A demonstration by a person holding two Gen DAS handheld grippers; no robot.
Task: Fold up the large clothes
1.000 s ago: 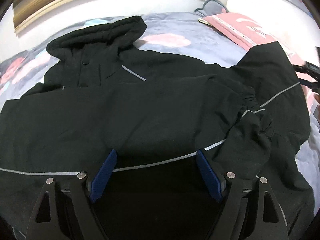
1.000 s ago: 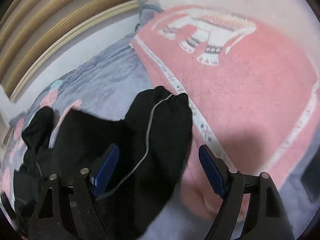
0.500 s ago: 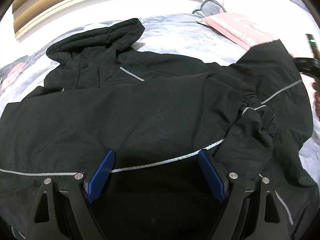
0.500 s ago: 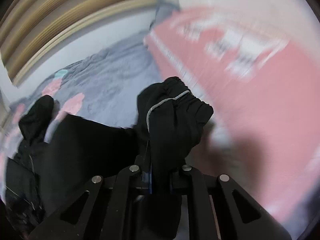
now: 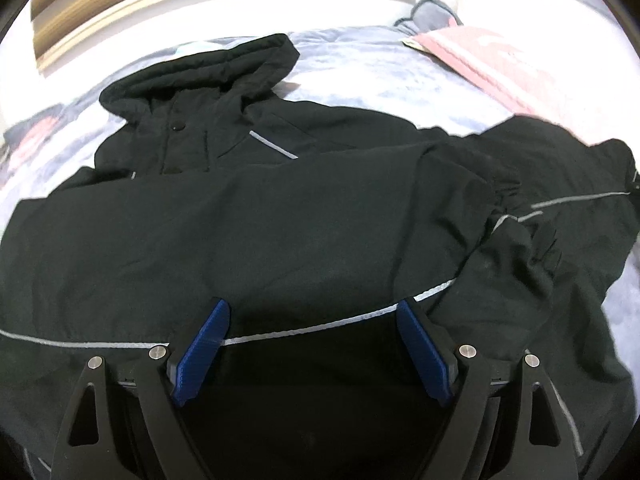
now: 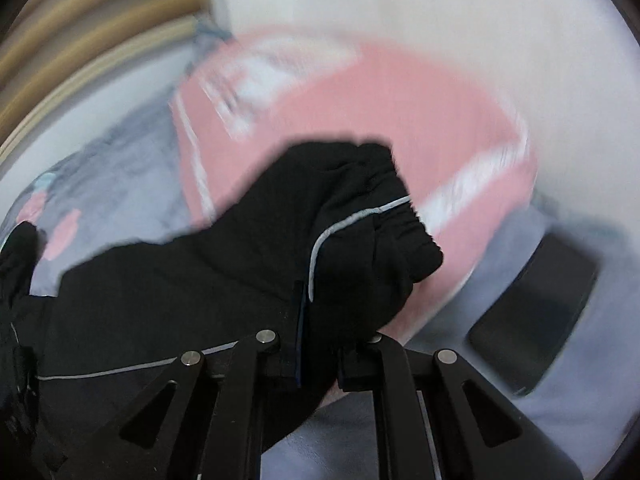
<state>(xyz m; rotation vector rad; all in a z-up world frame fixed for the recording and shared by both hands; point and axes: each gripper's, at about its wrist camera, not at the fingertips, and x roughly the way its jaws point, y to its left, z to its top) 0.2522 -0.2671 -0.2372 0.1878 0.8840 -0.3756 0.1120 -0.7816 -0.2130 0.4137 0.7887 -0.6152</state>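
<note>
While right gripper [image 6: 318,354] clamps sleeve [image 6: 360,232], bedspread [image 5: 360,64] beyond

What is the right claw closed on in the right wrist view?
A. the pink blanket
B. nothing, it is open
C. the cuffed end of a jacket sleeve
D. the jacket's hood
C: the right claw is pinched shut on the black sleeve, whose gathered cuff and grey piping stick out past its fingers; the hood lies far off on the bed.

Black hooded jacket [image 5: 256,232] flat on bed, one sleeve [image 6: 352,232] lifted, grey-piped.
</note>
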